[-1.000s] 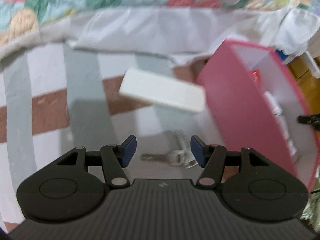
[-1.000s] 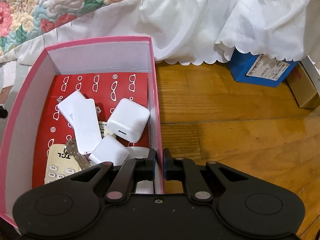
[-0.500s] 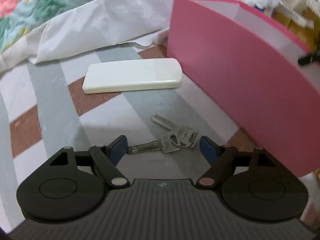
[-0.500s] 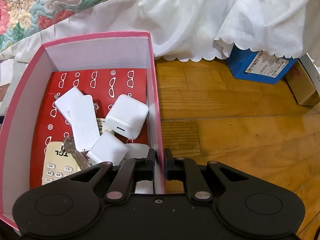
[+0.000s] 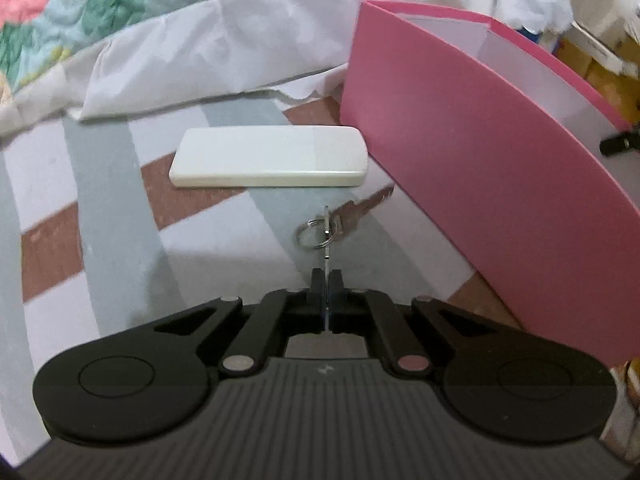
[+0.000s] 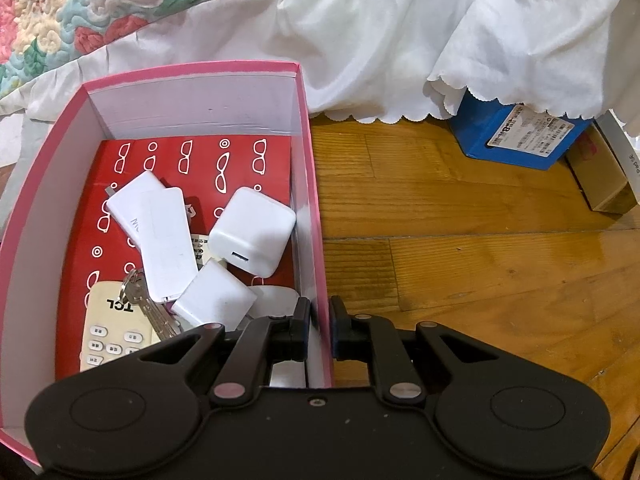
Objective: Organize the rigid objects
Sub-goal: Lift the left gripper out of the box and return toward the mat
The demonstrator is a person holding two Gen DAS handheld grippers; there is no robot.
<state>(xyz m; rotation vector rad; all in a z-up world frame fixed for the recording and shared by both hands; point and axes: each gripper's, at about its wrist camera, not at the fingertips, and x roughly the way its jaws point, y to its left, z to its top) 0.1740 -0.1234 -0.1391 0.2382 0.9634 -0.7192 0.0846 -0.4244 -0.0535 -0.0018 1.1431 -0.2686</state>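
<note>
My left gripper (image 5: pixel 327 280) is shut on a key of the key bunch (image 5: pixel 326 226), held edge-on above the striped mat, with the ring and a second key hanging ahead. A white remote (image 5: pixel 269 163) lies on the mat beyond it. The pink box (image 5: pixel 480 152) stands to the right. My right gripper (image 6: pixel 319 322) is shut on the right wall of the pink box (image 6: pixel 314 216). Inside the box lie white chargers (image 6: pixel 252 230), flat white cards (image 6: pixel 164 236), a second key bunch (image 6: pixel 148 304) and a TCL remote (image 6: pixel 112 332).
A striped mat (image 5: pixel 120 240) covers the floor on the left. A white bed skirt (image 6: pixel 360 40) and floral quilt (image 5: pixel 80 12) hang behind. A blue carton (image 6: pixel 516 136) and a brown box (image 6: pixel 604 176) sit on the wooden floor (image 6: pixel 480 260) to the right.
My left gripper has closed on a key of the bunch and lifted it off the mat. My right gripper keeps its hold on the box wall.
</note>
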